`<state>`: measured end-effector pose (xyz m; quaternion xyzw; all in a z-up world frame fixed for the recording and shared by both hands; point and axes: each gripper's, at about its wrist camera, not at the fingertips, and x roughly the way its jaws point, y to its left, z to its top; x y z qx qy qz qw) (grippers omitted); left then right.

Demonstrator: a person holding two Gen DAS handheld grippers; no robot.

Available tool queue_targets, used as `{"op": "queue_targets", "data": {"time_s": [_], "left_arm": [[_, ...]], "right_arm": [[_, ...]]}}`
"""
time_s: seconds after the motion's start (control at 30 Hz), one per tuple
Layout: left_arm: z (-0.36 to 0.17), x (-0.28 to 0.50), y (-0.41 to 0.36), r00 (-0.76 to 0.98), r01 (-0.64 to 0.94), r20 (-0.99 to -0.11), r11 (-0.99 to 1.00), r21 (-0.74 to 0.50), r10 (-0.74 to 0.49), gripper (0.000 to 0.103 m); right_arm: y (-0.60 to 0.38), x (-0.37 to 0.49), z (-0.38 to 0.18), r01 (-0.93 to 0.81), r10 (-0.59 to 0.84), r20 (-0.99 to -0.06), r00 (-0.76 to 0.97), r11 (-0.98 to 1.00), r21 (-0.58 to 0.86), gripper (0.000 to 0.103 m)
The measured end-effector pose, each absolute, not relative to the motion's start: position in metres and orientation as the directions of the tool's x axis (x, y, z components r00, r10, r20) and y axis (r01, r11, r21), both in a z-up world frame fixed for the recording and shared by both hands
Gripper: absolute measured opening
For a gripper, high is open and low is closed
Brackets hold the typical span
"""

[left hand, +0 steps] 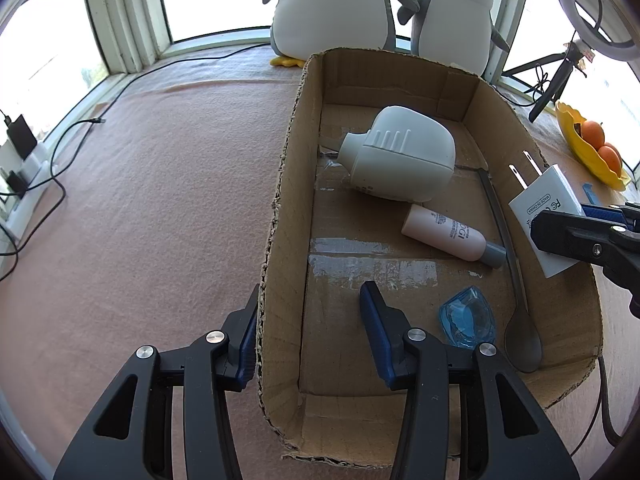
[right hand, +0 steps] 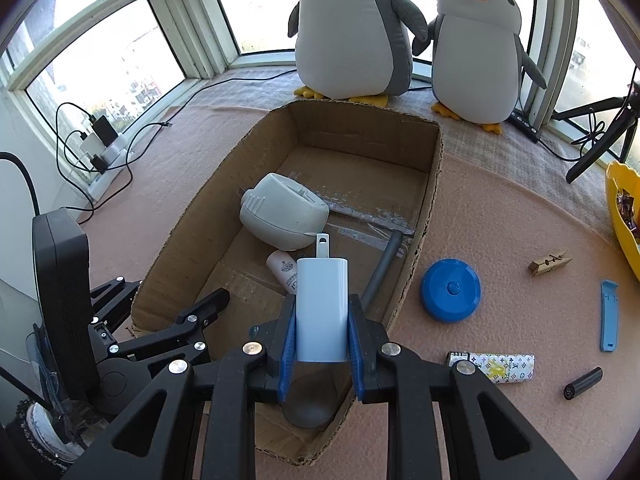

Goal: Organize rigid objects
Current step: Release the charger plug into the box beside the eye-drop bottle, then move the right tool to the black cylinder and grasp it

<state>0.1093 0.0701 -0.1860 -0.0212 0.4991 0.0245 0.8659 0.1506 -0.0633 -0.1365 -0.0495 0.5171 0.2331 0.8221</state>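
An open cardboard box (left hand: 280,208) lies on the pink cloth. Inside it are a bulky white appliance (left hand: 400,156), a pink bottle (left hand: 444,236), a clear blue piece (left hand: 466,322) and a grey spoon (left hand: 520,332). My right gripper (right hand: 322,300) is shut on a white plug-in charger (right hand: 322,312), prongs pointing away, held above the box's near right wall; the charger (left hand: 540,208) also shows at the right of the left wrist view. My left gripper (left hand: 311,288) straddles the box's left wall, one finger outside against it, the other inside and apart from it.
Right of the box lie a blue round disc (right hand: 450,290), a clothespin (right hand: 550,262), a blue strip (right hand: 609,314), a patterned lighter (right hand: 494,366) and a black cylinder (right hand: 582,383). A yellow bowl (right hand: 620,208) sits far right. Two plush penguins (right hand: 352,40) stand behind; cables and a power strip (right hand: 108,156) lie left.
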Motion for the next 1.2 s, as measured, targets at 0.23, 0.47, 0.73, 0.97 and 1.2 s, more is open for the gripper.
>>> {"op": "queue_targets", "data": {"time_s": [0.23, 0.47, 0.73, 0.97, 1.2], "left_arm": [[-0.186, 0.109, 0.070, 0.501, -0.064, -0.865, 0.998, -0.012, 0.022, 0.046], [-0.186, 0.109, 0.070, 0.501, -0.064, -0.865, 0.998, -0.012, 0.022, 0.046], [-0.186, 0.109, 0.070, 0.501, -0.064, -0.865, 0.998, -0.012, 0.022, 0.046], [-0.186, 0.109, 0.070, 0.501, -0.064, -0.865, 0.998, -0.012, 0.022, 0.046], [-0.186, 0.109, 0.070, 0.501, -0.064, -0.865, 0.998, -0.012, 0.021, 0.046]], "right_arm": [[-0.059, 0.149, -0.133, -0.447, 0.344, -0.862, 0.372, 0.880, 0.159, 0.049], [-0.061, 0.148, -0.128, -0.437, 0.351, -0.852, 0.389, 0.884, 0.164, 0.058], [-0.062, 0.147, -0.126, -0.437, 0.344, -0.852, 0.394, 0.886, 0.156, 0.063], [-0.070, 0.146, -0.124, -0.418, 0.338, -0.851, 0.402, 0.894, 0.158, 0.068], [-0.089, 0.146, -0.119, -0.381, 0.332, -0.846, 0.418, 0.909, 0.168, 0.069]]}}
